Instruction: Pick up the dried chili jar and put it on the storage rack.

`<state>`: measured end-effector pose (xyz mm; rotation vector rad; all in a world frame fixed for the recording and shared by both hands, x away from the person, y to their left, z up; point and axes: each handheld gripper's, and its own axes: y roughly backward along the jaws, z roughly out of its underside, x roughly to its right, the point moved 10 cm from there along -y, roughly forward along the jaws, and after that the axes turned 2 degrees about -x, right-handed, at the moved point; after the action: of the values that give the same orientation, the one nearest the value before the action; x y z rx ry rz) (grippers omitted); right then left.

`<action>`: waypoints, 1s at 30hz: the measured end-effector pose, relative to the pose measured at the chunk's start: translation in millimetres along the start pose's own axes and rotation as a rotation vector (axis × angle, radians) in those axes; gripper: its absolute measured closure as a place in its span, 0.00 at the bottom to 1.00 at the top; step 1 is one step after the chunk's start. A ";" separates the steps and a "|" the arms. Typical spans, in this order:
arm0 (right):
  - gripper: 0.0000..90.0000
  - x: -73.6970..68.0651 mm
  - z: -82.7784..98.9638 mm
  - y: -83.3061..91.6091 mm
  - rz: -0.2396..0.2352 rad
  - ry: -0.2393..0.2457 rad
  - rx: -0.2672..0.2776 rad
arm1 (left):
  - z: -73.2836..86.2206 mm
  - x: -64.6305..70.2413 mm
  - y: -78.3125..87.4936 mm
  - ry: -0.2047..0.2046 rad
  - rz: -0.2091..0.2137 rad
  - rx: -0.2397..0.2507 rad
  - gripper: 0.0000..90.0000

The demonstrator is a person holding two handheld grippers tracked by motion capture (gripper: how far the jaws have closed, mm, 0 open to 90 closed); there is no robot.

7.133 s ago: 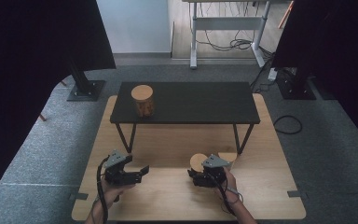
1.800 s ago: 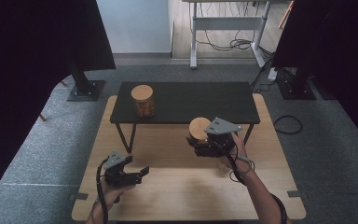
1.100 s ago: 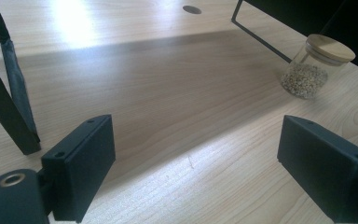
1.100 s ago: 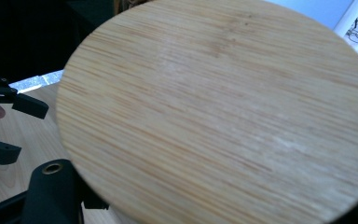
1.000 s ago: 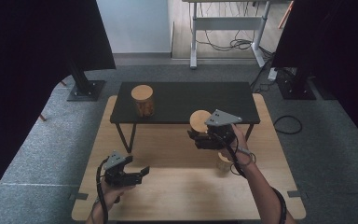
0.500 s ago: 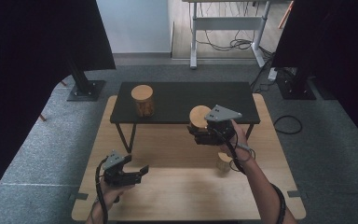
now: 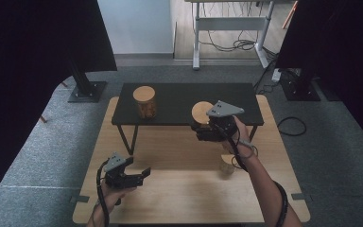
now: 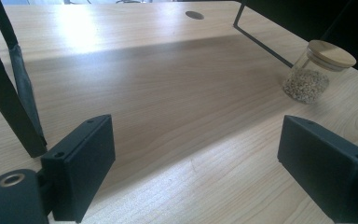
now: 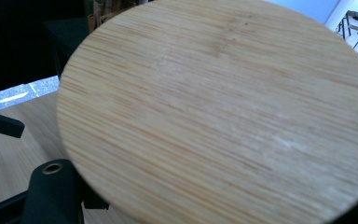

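Hovering at the front edge of the black shelf point(image 7: 179, 101), a wooden-lidded jar point(image 7: 202, 113) sits clamped in the right gripper point(image 7: 207, 131), whose jaws are closed tight on it below the lid. From the high view the jar hangs above the shelf's near rim, lifted clear of the wooden tabletop point(image 7: 179, 198). The right gripper view is almost all round bamboo lid point(image 9: 223, 112), grain running across it, with a corner of the gripper's black body at the bottom left.

Outward from there, a second jar point(image 7: 144, 102) with the same kind of lid stands upright on the left part of the shelf, well apart from the held one. A smaller jar of grain point(image 8: 313, 70) stands on the tabletop just beside the person's right forearm; its lid is on.

Low at the near left, the left gripper point(image 7: 142, 176) rests over the tabletop with its jaws spread wide and nothing between them; the left gripper view shows bare wood between the two black pads point(image 8: 81, 158).
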<state>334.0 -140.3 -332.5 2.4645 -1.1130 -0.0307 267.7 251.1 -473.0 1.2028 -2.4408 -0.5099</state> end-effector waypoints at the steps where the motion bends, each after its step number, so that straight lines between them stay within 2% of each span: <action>1: 0.27 0.7 -1.2 -1.4 0.002 -0.001 -0.002 | 0.0 0.1 -0.1 -0.001 0.000 -0.001 0.11; 15: 0.27 9.1 -15.6 -8.8 0.013 -0.015 -0.002 | 0.4 2.4 -0.5 -0.017 0.005 0.000 0.11; 30: 0.27 19.1 -17.4 -23.3 0.024 -0.038 -0.027 | 0.7 2.0 -1.4 -0.025 0.010 -0.005 0.11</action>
<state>366.8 -133.9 -323.0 2.4365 -1.1501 -0.0851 267.2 248.8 -474.0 1.1889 -2.4633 -0.5316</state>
